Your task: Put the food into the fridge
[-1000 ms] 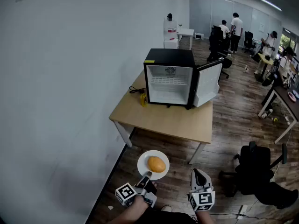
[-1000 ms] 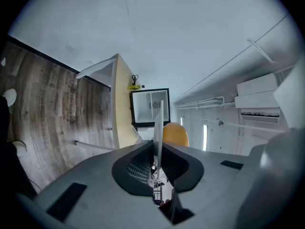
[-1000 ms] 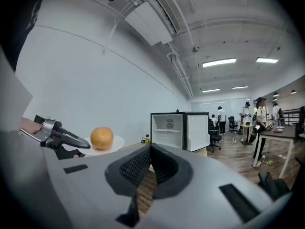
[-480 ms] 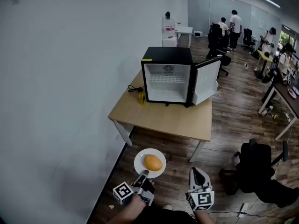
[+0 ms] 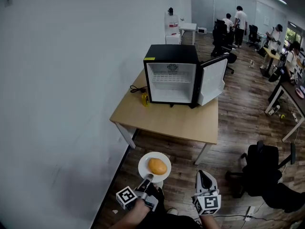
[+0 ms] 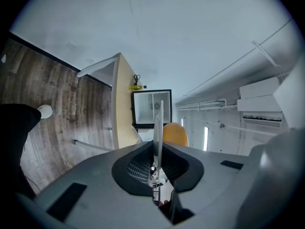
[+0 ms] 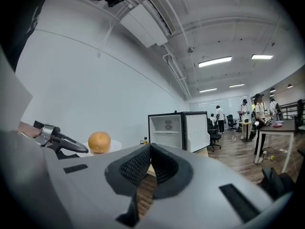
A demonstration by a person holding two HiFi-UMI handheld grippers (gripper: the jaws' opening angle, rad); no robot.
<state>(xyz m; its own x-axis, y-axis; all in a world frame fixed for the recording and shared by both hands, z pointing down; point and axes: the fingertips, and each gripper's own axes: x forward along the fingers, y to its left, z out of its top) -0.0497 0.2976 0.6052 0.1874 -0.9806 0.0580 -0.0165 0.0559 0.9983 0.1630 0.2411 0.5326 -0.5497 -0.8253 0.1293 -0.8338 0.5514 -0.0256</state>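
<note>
Head view looks down on a person who stands on the wood floor (image 5: 238, 123), a little way from the surface (image 5: 167, 123). The left gripper (image 5: 147, 179), low in the frame, pinches the near rim of a white plate (image 5: 165, 174). Its jaws are pressed tight on that thin edge. A round orange food (image 5: 157, 166) sits in the middle of the plate. I think the plate is held flat so the food does not roll off. I think it is held by the rim so the gripper does not squash the food.

The fridge (image 5: 171, 56) stands on the surface near the top middle of the frame, well apart from the plate. Its door (image 5: 213, 82) hangs wide open to the right, and the inside is white with one wire shelf (image 5: 167, 80). I think the door is open so the food can go straight in.

The left arm (image 5: 136, 213) is bent and close to the body, and its gripper points forward toward the fridge. The right gripper (image 5: 204, 179) sits near it, at the lower middle of the frame, and points the same way. Its jaws are pressed together with nothing between them. I think it waits as a spare, maybe for the door. Some people (image 5: 240, 23) stand far off at the upper right.
</note>
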